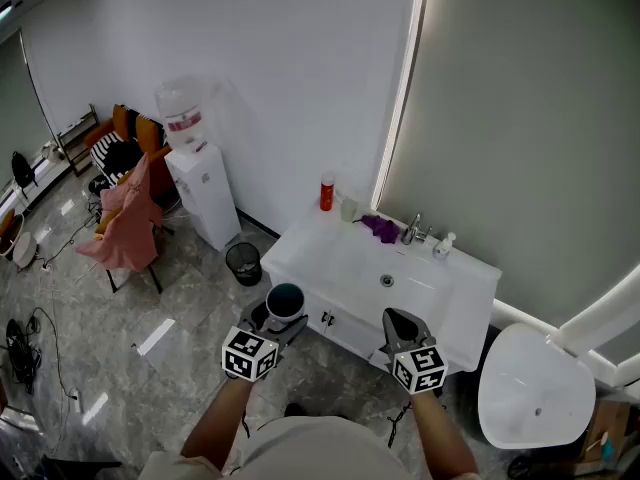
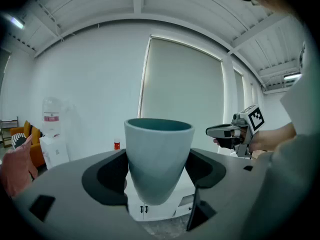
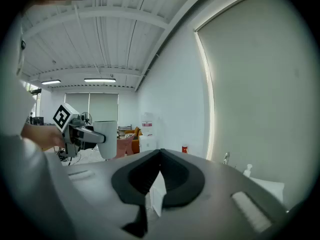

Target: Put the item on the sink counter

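Note:
A grey-blue cup [image 2: 157, 159] with a dark teal inside stands upright between the jaws of my left gripper [image 2: 157, 176], which is shut on its lower body. From the head view the cup [image 1: 285, 301] and left gripper [image 1: 281, 320] hang over the floor just in front of the white sink counter [image 1: 318, 251]. My right gripper [image 1: 402, 321] is beside it, in front of the counter's basin side, jaws shut on nothing. In the right gripper view its pads [image 3: 172, 176] meet at the tip, and the cup [image 3: 108, 140] shows at the left.
On the counter stand a red bottle [image 1: 327, 193], a small cup [image 1: 348, 209], a purple cloth [image 1: 381, 228], a faucet [image 1: 412, 230] and a soap bottle [image 1: 441, 246]. A water dispenser [image 1: 200, 193], a bin [image 1: 243, 263] and a chair [image 1: 125, 226] stand left; a toilet [image 1: 535, 398] right.

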{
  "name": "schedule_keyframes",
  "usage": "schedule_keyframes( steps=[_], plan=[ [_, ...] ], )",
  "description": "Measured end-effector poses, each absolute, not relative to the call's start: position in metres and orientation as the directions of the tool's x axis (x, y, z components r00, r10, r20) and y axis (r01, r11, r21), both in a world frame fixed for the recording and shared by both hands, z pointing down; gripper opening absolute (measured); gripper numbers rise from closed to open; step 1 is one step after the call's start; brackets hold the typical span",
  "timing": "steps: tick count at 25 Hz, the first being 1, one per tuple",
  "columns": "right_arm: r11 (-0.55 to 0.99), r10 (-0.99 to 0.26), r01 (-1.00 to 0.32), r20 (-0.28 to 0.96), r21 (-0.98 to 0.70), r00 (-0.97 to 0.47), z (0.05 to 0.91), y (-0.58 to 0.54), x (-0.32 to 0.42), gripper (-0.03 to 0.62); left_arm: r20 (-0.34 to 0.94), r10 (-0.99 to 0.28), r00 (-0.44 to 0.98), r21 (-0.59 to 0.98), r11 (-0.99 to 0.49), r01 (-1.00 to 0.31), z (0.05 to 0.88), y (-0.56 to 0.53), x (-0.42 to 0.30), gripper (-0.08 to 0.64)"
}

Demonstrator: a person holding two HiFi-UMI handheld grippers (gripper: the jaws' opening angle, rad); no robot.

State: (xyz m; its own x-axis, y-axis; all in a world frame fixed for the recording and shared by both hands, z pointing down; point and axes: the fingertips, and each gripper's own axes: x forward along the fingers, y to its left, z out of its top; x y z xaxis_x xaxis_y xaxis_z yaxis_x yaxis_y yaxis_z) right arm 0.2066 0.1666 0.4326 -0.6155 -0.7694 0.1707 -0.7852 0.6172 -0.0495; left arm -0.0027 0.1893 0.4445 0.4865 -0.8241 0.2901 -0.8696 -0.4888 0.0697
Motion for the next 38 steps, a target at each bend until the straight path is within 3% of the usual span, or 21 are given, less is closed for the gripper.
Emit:
schedule_keyframes(
  steps=[38],
  plan=[
    [0.564, -0.795, -0.820, 0.205, -0.098, -0.571, 0.459, 0.164, 0.122, 0.011, 0.304, -0.795, 0.526, 0.080, -0.528, -0.845, 0.476, 0.167, -0.080, 0.360]
  ],
)
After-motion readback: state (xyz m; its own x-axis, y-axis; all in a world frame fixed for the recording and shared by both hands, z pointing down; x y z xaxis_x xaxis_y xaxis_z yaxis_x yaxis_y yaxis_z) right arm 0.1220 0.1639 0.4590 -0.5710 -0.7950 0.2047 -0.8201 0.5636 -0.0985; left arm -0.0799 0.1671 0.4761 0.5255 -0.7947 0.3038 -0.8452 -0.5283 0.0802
